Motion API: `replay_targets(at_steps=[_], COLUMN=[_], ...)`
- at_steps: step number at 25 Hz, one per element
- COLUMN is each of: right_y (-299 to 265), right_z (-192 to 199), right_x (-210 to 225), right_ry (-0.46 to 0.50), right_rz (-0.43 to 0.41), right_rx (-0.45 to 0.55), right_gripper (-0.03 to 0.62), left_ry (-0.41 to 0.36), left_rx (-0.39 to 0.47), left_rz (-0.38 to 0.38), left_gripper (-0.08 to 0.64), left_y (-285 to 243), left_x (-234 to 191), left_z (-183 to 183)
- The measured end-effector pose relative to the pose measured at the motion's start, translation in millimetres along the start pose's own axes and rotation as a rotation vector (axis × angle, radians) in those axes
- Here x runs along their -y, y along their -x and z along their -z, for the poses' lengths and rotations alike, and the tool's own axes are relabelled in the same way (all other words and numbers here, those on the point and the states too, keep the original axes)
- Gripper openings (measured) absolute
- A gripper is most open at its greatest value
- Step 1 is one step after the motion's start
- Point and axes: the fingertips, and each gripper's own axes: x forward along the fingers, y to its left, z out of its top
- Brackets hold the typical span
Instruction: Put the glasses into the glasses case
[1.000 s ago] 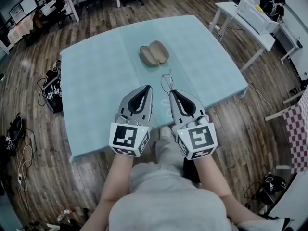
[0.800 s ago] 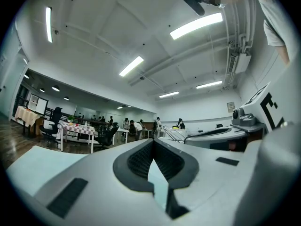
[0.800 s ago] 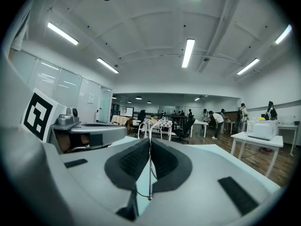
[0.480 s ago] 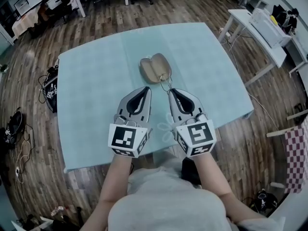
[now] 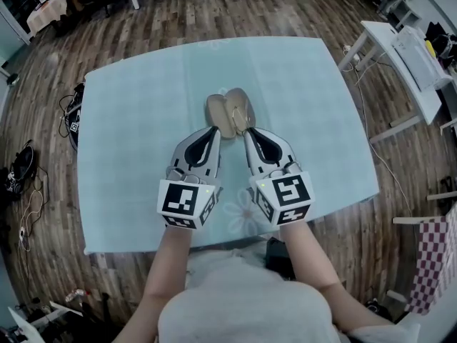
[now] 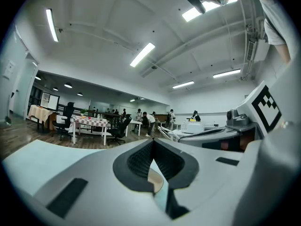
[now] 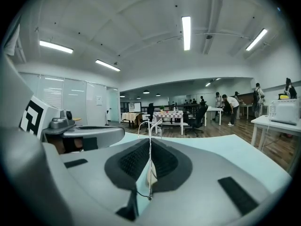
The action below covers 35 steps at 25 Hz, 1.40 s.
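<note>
An open tan glasses case [image 5: 230, 110] lies on the light blue table [image 5: 128, 120], a little beyond both grippers. My right gripper [image 5: 248, 131] is shut on thin wire-framed glasses [image 5: 247, 123], whose frame sticks out past the jaw tips over the near edge of the case. In the right gripper view the wire glasses [image 7: 150, 126] stand upright, pinched between the jaws. My left gripper [image 5: 215, 129] is beside it, shut with nothing between its jaws, its tips just short of the case. Part of the case [image 6: 155, 181] shows through the left gripper's [image 6: 153, 141] pad gap.
White desks [image 5: 403, 52] stand to the right of the table. Bags and cables [image 5: 71, 123] lie on the wooden floor at the left. A chequered cloth [image 5: 435, 256] shows at the lower right. Chairs and tables stand further back.
Both grippers have moved forward over the table toward the case, the right one carrying the glasses. Their tips now reach the case's near edge.
</note>
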Motion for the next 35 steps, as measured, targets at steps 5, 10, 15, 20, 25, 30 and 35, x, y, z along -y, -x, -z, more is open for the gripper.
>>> replay_targets(at_steps=[5, 10, 15, 20, 25, 30, 35], right_y=[-27, -51, -74, -104, -132, -147, -158], right_z=[11, 22, 38, 60, 88, 112, 134], right_x=[16, 23, 27, 32, 34, 30, 29], right_ry=[-0.054, -0.115, -0.214, -0.328, -0.393, -0.419, -0.455], right_rz=[-0.041, -0.048, -0.048, -0.032, -0.019, -0.009, -0.018], right_rx=[-0.033, -0.065, -0.104, -0.158, -0.23, -0.286, -0.345], right_gripper=[0.015, 0.015, 0.017, 0.017, 0.017, 0.017, 0.017], left_ry=[0.004, 0.011, 0.033, 0.053, 0.074, 0.102, 0.107], left_rx=[-0.022, -0.061, -0.089, -0.111, -0.138, -0.157, -0.175], left_rz=[-0.047, -0.079, -0.087, -0.077, -0.095, -0.107, -0.101], left_gripper=[0.006, 0.006, 0.006, 0.006, 0.006, 0.006, 0.006], left_y=[-20, -24, -31, -42, -48, -49, -55], left_x=[-13, -29, -41, -52, -68, -81, -83], left_z=[9, 21, 33, 42, 53, 68, 76])
